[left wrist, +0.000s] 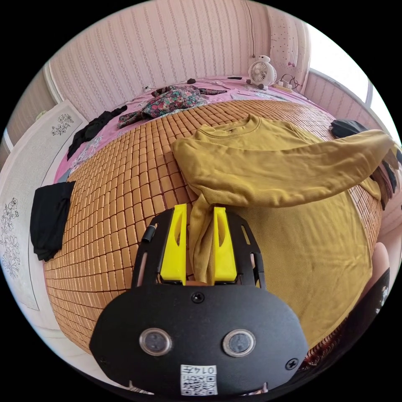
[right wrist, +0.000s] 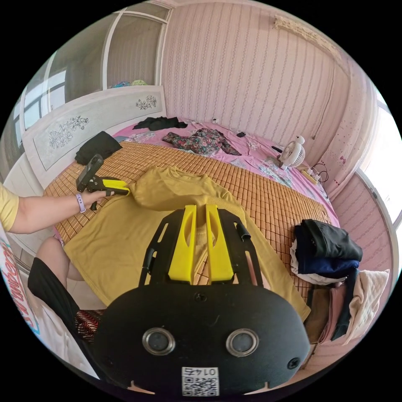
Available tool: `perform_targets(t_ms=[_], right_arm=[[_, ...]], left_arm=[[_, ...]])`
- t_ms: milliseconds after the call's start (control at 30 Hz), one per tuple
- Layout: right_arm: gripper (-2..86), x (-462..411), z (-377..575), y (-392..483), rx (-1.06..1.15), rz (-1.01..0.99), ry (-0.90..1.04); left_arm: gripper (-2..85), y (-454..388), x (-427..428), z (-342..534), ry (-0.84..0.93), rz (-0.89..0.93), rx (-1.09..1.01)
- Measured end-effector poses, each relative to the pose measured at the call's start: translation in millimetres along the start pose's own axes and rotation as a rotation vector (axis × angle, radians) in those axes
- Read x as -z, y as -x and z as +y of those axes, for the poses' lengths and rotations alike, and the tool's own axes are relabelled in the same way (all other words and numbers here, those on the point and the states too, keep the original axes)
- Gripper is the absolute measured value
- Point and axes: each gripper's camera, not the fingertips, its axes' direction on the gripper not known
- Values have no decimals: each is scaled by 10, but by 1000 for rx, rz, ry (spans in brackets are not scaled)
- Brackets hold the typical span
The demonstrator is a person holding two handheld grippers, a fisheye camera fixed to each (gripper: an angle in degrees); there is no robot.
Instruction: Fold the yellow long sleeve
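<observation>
Both sleeves are crossing the yellow long sleeve (left wrist: 293, 234); our left gripper (left wrist: 200, 217) and right gripper (right wrist: 201, 217) each pinch one; body folds remain.

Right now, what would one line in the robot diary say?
stage: sleeves being folded | left gripper: shut on sleeve | right gripper: shut on other sleeve cuff | yellow long sleeve: flat on bamboo mat
</observation>
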Motion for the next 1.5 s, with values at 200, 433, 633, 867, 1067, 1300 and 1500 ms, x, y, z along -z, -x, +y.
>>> perform_targets(t_ms=[200,433,633,867,1067,1300,1500], right_arm=[[33,-20,-64,54,44,-42,26],[40,-176,318,555,13,-172,204],[56,-578,707,896,45,-291,460],[34,-766,366,473,-40,-247,468],[18,-1332,88,597,190,-183,758],[8,-1591,-153,735,349,-134,859],[6,-1503,-106,488,235,-176,778]], left_arm=[[33,102,-49,-174,-77,1,-1],[35,1267,-474,77,-82,478,633],[36,1574,-594,265,-82,570,740],[23,949,-178,378,-148,427,433],[2,-1089,-99,459,-10,429,-214],[-6,-2268,-459,767,77,298,-388],[-7,-2581,-672,857,98,234,-491]])
